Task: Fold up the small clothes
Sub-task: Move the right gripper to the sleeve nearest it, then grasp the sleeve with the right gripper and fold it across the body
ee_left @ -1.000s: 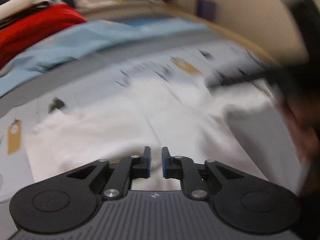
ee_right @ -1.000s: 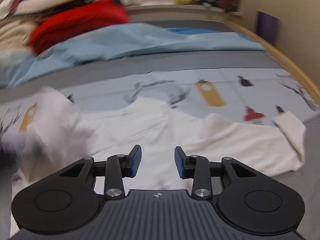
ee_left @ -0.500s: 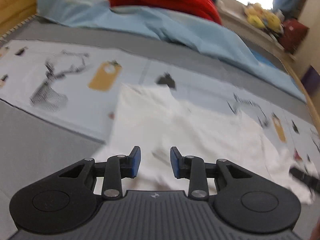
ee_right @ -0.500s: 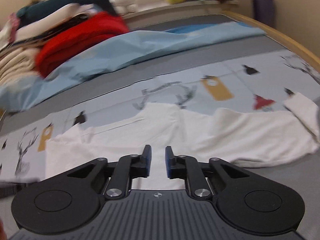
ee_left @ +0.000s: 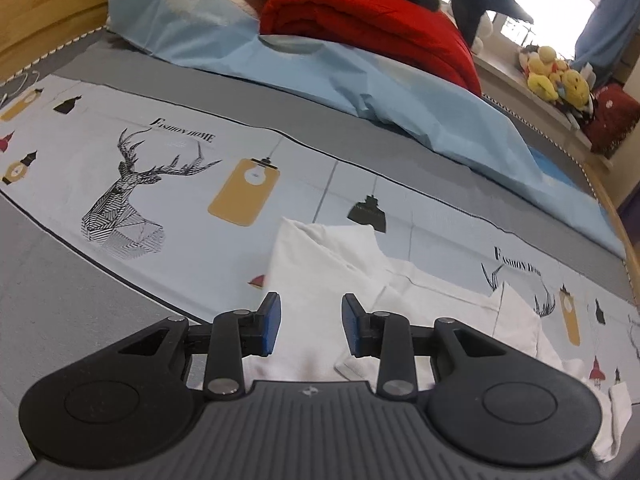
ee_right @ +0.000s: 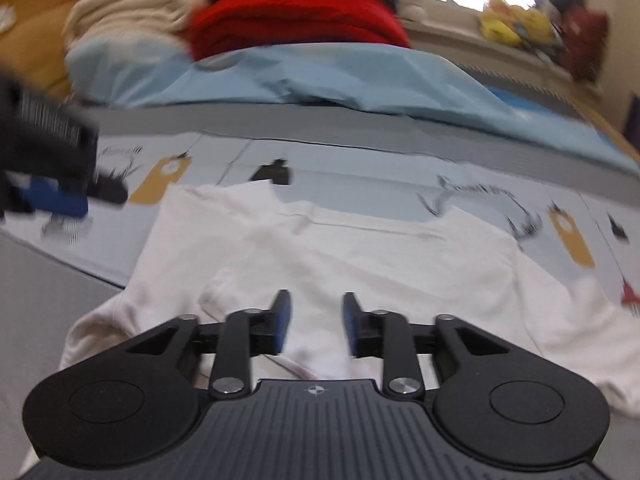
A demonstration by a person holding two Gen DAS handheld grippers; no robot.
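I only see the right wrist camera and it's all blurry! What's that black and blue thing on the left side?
Observer: That's the left gripper. Its own camera shows its jaws apart, nothing pinched, with the white shirt just beyond them.
Operator: What's the squiggly drawing near it?
Observer: A deer head printed on the sheet, with "Fashion Home" written above it.
Operator: And the yellow blob by the window?
Observer: Yellow stuffed toys piled on the windowsill.
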